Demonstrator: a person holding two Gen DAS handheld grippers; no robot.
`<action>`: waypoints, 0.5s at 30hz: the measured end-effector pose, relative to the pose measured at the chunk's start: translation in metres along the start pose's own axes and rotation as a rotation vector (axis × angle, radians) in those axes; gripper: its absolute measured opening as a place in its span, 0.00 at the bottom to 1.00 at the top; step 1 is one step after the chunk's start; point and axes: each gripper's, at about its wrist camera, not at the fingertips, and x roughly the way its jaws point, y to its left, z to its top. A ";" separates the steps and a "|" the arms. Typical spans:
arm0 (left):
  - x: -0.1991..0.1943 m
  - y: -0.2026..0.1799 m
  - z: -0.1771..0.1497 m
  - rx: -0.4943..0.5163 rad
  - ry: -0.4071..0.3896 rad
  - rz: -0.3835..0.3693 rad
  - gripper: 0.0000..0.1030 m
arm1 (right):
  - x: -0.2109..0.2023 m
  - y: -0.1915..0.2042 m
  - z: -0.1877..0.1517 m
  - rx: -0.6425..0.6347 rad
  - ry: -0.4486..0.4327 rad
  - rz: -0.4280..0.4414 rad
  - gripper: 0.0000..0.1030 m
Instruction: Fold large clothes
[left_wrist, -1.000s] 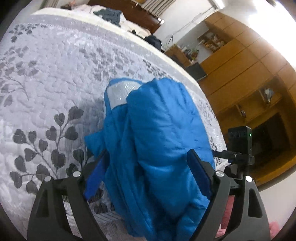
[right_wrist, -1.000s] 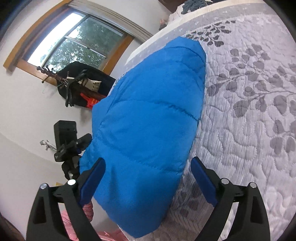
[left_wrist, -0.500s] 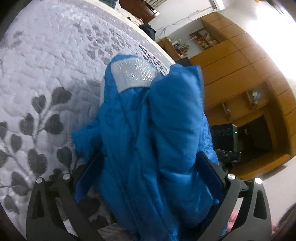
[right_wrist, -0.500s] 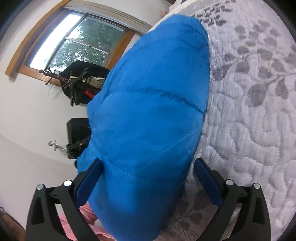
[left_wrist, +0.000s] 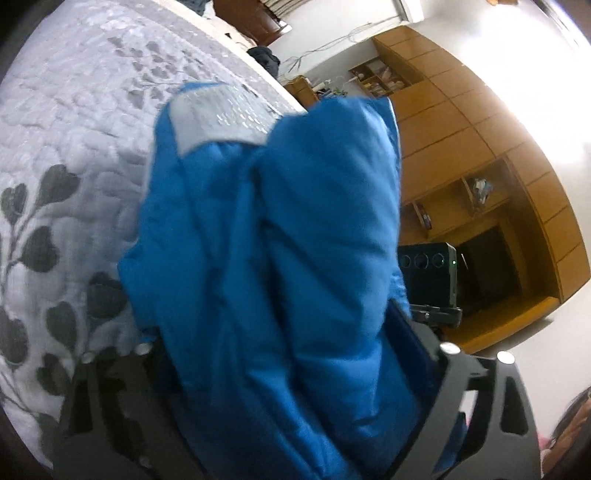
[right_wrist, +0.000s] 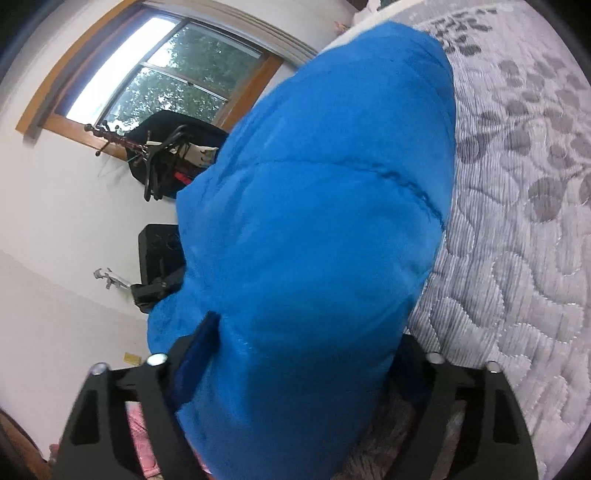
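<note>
Black plastic fingers of my left gripper stand wide apart with the bulk of the puffy blue quilted jacket bunched between them; the fabric fills the gap and hides the left pad, so I cannot tell whether the pads press on it. My right gripper is spread just as wide around the other end of the same jacket, whose padded mass pushes right up to the camera and swallows both fingertips; whether it is pinched there I cannot tell either. In the left wrist view a silvery grey patch shows at the far end of the folded bundle. The jacket lies on the grey quilted bedspread with dark leaf print, near the edge of the bed. Beyond it stand a wooden wall unit of cupboards and shelves on one side and a wood-framed window on the other.
</note>
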 end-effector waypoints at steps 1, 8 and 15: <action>0.001 -0.001 0.000 -0.002 -0.005 -0.006 0.77 | -0.002 0.001 -0.001 -0.005 -0.005 -0.003 0.71; 0.024 -0.027 0.007 0.004 -0.013 -0.078 0.60 | -0.040 0.007 0.000 -0.043 -0.063 -0.027 0.62; 0.080 -0.066 0.027 0.027 0.017 -0.145 0.58 | -0.106 0.007 0.004 -0.063 -0.146 -0.096 0.61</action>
